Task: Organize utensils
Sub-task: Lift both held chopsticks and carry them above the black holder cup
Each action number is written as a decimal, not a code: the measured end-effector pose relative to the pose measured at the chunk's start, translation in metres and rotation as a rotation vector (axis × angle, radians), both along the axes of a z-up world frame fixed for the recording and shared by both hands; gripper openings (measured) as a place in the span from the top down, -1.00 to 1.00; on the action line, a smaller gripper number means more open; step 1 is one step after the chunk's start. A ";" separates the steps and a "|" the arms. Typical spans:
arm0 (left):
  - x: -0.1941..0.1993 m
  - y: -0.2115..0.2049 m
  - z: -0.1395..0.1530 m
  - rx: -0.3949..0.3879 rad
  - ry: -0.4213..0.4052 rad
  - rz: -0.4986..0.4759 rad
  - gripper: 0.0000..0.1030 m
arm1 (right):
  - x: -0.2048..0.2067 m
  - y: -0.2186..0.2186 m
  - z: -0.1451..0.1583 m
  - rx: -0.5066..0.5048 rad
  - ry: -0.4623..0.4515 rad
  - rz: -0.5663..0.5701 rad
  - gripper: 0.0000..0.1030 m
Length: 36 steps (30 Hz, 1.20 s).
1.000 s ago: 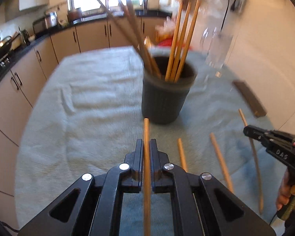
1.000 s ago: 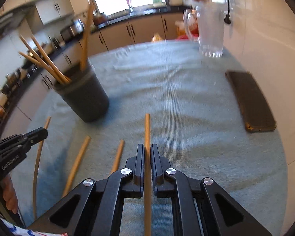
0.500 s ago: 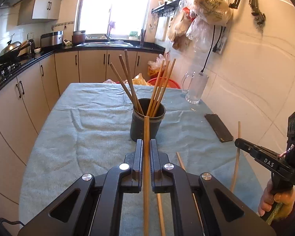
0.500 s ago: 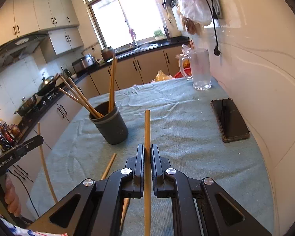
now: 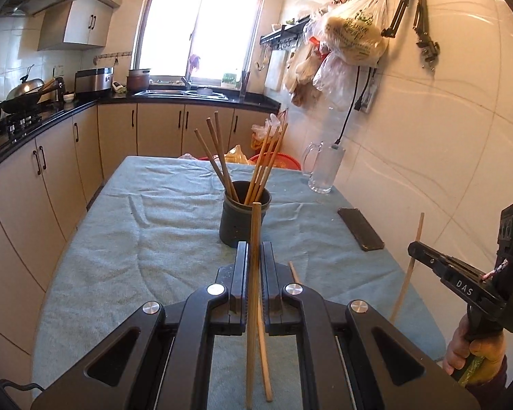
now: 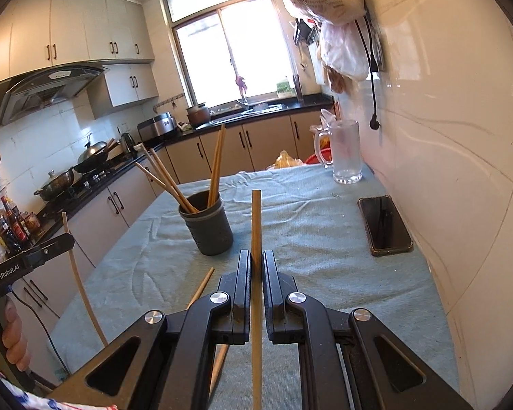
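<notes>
Jaws of your left gripper [image 5: 253,256] are closed on one wooden chopstick [image 5: 254,235], its tip pointing to 12 o'clock at the dark holder [image 5: 241,223] on the teal cloth [image 5: 119,239], with a loose chopstick [image 5: 265,358] lying flat under the fingers. Your right gripper [image 6: 255,264] is likewise clamped on a second chopstick [image 6: 256,225], with the holder at its 11 o'clock, already carrying several chopsticks [image 6: 167,179]. At 2 o'clock from the right gripper a phone [image 6: 384,225] lies near the wall, and a glass mug [image 6: 345,152] stands at 1 o'clock.
</notes>
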<state>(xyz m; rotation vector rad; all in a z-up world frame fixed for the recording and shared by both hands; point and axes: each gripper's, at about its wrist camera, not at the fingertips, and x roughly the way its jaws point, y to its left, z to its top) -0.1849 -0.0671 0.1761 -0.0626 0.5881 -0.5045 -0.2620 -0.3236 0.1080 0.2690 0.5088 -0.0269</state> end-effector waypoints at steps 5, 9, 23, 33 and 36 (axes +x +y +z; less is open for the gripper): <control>-0.012 0.003 0.006 -0.014 -0.012 -0.010 0.89 | -0.010 0.003 0.004 -0.013 -0.014 0.005 0.88; -0.017 0.002 0.010 -0.016 -0.026 -0.011 0.89 | -0.015 0.002 0.007 -0.017 -0.022 0.001 0.88; -0.010 -0.001 0.024 -0.027 -0.039 -0.005 0.89 | -0.012 -0.002 0.019 -0.016 -0.046 0.003 0.88; 0.008 -0.002 0.048 -0.034 -0.053 -0.006 0.89 | 0.009 -0.010 0.038 0.003 -0.060 0.023 0.88; 0.014 -0.002 0.060 -0.035 -0.074 -0.006 0.89 | 0.020 -0.009 0.045 0.000 -0.064 0.035 0.88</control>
